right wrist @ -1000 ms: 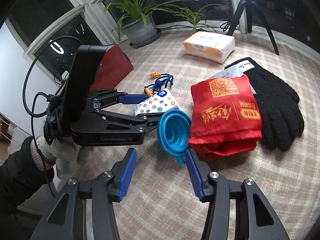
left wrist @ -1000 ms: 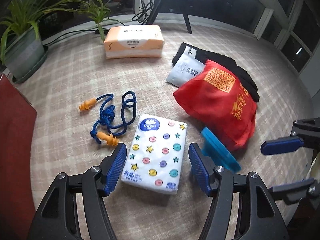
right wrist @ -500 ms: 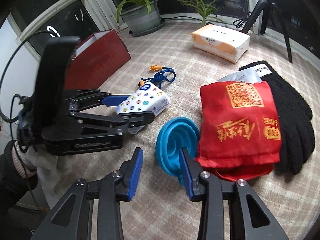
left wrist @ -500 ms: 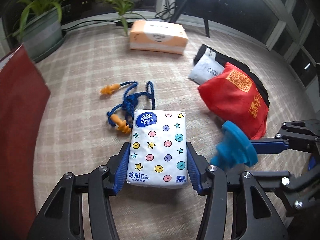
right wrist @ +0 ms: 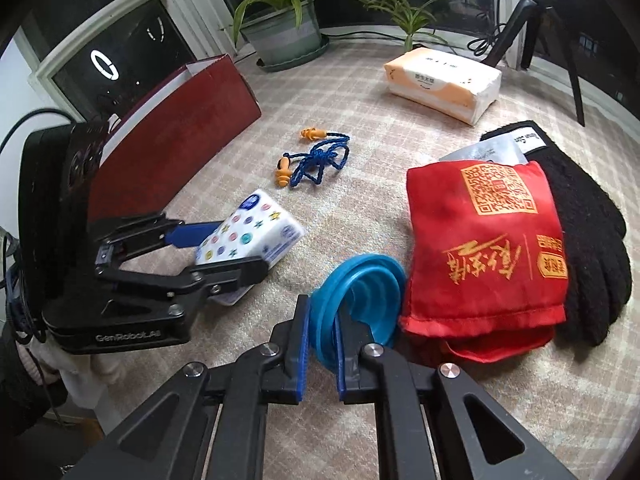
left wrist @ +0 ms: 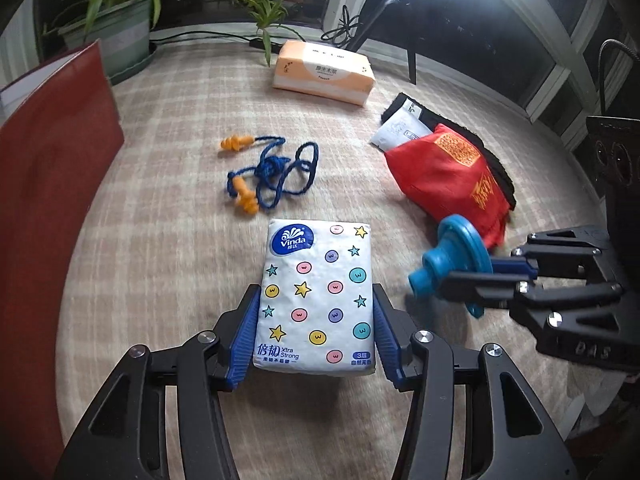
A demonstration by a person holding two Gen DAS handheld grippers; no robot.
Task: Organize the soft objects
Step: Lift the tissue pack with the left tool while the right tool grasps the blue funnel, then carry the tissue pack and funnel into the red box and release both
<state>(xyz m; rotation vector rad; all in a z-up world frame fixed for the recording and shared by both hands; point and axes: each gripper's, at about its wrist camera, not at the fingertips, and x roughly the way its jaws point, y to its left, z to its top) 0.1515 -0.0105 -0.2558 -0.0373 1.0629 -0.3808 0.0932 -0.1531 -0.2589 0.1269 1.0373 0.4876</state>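
**Both grippers loaded: tissue pack on your left, blue funnel on your right**

At the far left edge of the checked cloth point(left wrist: 168, 168) stands the dark red box point(right wrist: 180, 128). Next to it, your left gripper point(left wrist: 314, 334) has its blue pads pressed against both long sides of the white Vinda tissue pack point(left wrist: 316, 296), which is dotted with coloured circles and stars; the jaws closed in on it a moment ago and now grasp it. In the right wrist view the pack sits tilted between those fingers, one corner raised.

Beyond the pack lie the orange earplugs on a blue cord point(left wrist: 272, 176), apart from everything else, and farther back the orange-and-white tissue packet point(left wrist: 324, 76).

Moving right, your right gripper point(right wrist: 322, 350) has just been closing and is now clenched on the rim of the blue collapsible funnel point(right wrist: 360, 300), whose mouth stands on edge beside the red fabric pouch point(right wrist: 484, 248). The pouch lies over a white sachet point(right wrist: 488, 152) and partly over the black knit glove point(right wrist: 592, 232) at the far right.
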